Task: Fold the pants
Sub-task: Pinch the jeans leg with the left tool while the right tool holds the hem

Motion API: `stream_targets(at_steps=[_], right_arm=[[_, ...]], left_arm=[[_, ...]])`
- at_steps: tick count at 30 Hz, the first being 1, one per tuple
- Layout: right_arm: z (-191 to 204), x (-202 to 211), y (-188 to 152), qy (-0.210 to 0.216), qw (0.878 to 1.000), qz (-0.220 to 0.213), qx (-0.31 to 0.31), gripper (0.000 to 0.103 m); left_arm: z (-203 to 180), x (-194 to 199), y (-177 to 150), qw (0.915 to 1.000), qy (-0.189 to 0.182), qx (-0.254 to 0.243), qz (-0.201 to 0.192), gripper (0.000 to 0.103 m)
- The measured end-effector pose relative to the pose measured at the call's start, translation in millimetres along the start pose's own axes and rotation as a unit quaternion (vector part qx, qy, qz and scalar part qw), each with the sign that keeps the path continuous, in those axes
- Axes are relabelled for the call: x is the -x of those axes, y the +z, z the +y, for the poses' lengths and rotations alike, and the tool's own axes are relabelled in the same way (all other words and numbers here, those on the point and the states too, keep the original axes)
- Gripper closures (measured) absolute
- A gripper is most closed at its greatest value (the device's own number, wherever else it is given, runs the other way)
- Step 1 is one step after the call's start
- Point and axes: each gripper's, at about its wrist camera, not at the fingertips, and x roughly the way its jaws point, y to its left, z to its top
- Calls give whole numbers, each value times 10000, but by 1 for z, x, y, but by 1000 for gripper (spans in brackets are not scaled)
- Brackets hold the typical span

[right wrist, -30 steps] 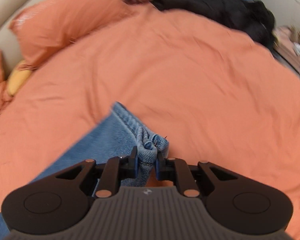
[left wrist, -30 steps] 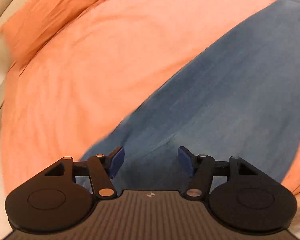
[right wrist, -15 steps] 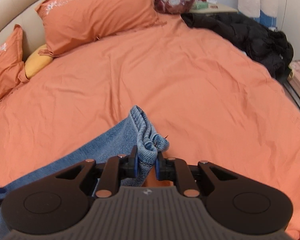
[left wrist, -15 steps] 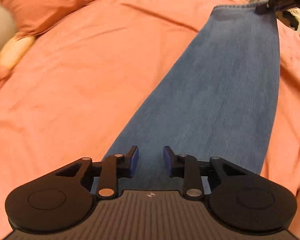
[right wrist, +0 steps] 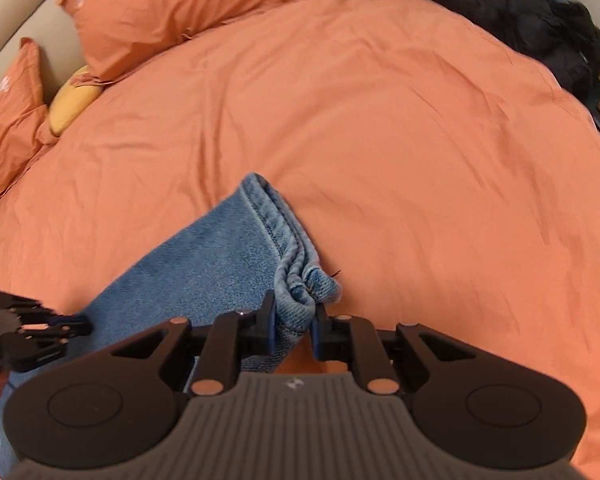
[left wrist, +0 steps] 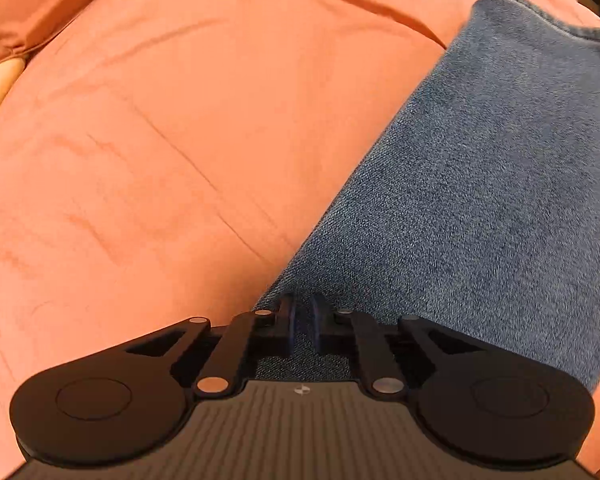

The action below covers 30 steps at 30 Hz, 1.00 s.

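The blue jeans [left wrist: 480,184] lie stretched across the orange bed cover. My left gripper [left wrist: 303,322] is low on the denim near its left edge, jaws nearly together; the cloth between them is hard to make out. My right gripper [right wrist: 294,322] is shut on the bunched leg hem of the jeans [right wrist: 300,280] and holds it just above the cover. The left gripper also shows at the left edge of the right wrist view [right wrist: 40,328], sitting on the denim [right wrist: 204,264].
The orange bed cover [right wrist: 380,140] spreads all around. Two orange pillows [right wrist: 172,12] and a yellow cushion [right wrist: 74,100] lie at the headboard. A black jacket [right wrist: 520,12] is heaped at the far right of the bed.
My left gripper has closed from wide open and dropped onto the denim. My right gripper kept its hold on the hem and barely moved.
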Motion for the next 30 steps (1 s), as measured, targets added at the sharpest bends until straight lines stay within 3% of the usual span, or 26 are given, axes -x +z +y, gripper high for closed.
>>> stream_targets(at_steps=[3,8,11,13,16,19,24,30], right_arm=[[4,4,2,-1,9999,-25,102,93],[1,8,-2,45,9999,-94,-55,93],[3,14,-4,80,9997,-172,-141,93],[8,21,-4,165,9995,-232,-158,93],[24,37,-6,263,9989,-381,-10,92],[47,61,-8,307,9968,-644,361,92],[86,99,-17,604,9903,-892,875,92],[138,131,-38,894,9822,-953,1352,92]], left_arm=[[-6,14,0,9998,-22,-156,-96,92],[-40,46,-24,9967,-508,-550,-307,92],[-64,39,-35,9947,-639,-777,-193,92],[-75,27,-39,9954,-524,-795,-134,93],[-73,13,-33,9977,-490,-476,-24,94],[-64,25,-34,9981,-525,-310,-77,94],[-65,53,-59,9923,-1176,-123,-365,92],[-65,30,-80,9907,-1242,412,-362,92]])
